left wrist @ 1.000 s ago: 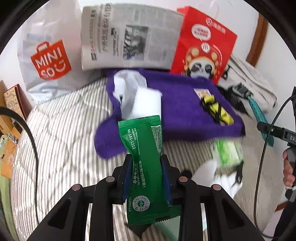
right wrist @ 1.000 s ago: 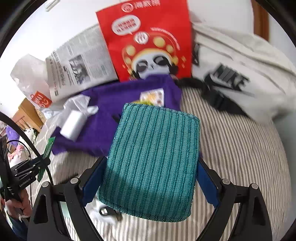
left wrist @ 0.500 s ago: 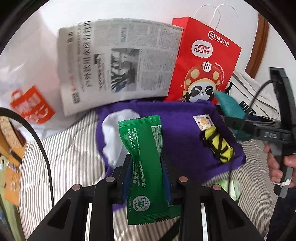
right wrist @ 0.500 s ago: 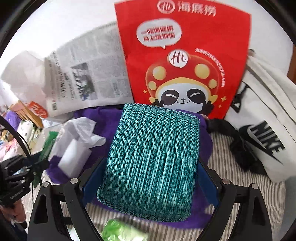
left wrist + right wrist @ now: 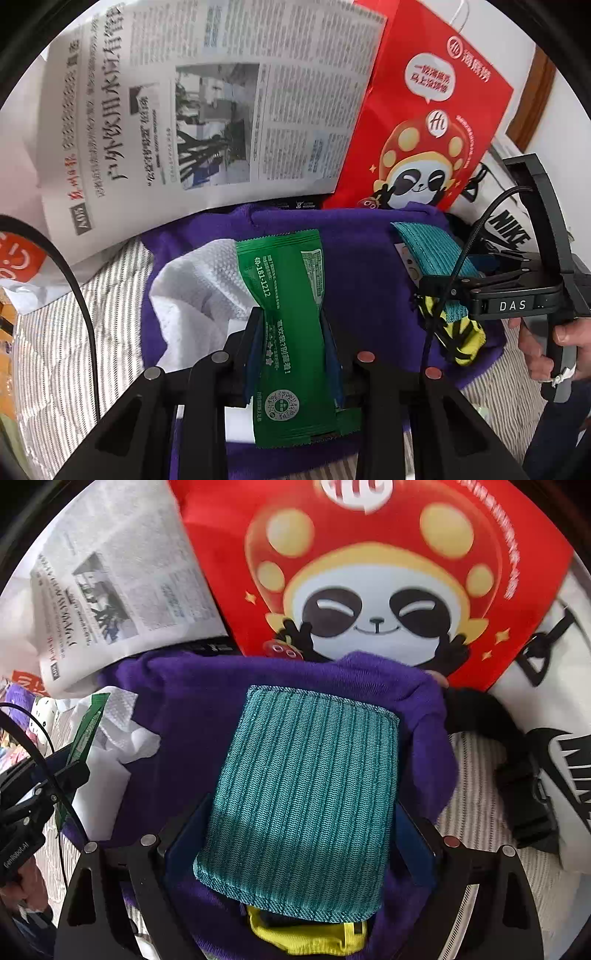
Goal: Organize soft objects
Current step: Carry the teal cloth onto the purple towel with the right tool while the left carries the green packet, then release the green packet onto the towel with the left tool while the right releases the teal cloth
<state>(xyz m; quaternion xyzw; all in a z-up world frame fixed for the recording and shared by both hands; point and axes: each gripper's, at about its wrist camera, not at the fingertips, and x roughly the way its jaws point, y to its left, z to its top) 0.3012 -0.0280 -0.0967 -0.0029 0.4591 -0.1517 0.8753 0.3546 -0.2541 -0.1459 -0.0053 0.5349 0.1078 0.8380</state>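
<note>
Left wrist view, near field: the left gripper (image 5: 291, 332) pinches a flat green foil sachet (image 5: 286, 325) between its two fingers, the sachet standing upright with its top edge free above the jaws. Beneath and just beyond lies a purple knitted cloth (image 5: 362, 258) spread on a grey-striped quilt (image 5: 70, 314); a white embossed paper towel (image 5: 195, 280) rests on the cloth's left part, touching the sachet's left side. At right, the right gripper (image 5: 436, 273) reaches over the cloth above a yellow-and-black strapped item (image 5: 461, 339).

Right wrist view: the right gripper (image 5: 299, 812), jaws spread wide, clamps a teal ribbed knit pad (image 5: 306, 805) above the cloth.

Far field: a propped newspaper (image 5: 207, 122) and a red panda-print paper bag (image 5: 428, 125) bound the cloth's far edge, a white Nike bag (image 5: 569, 716) its right; open quilt remains at left.
</note>
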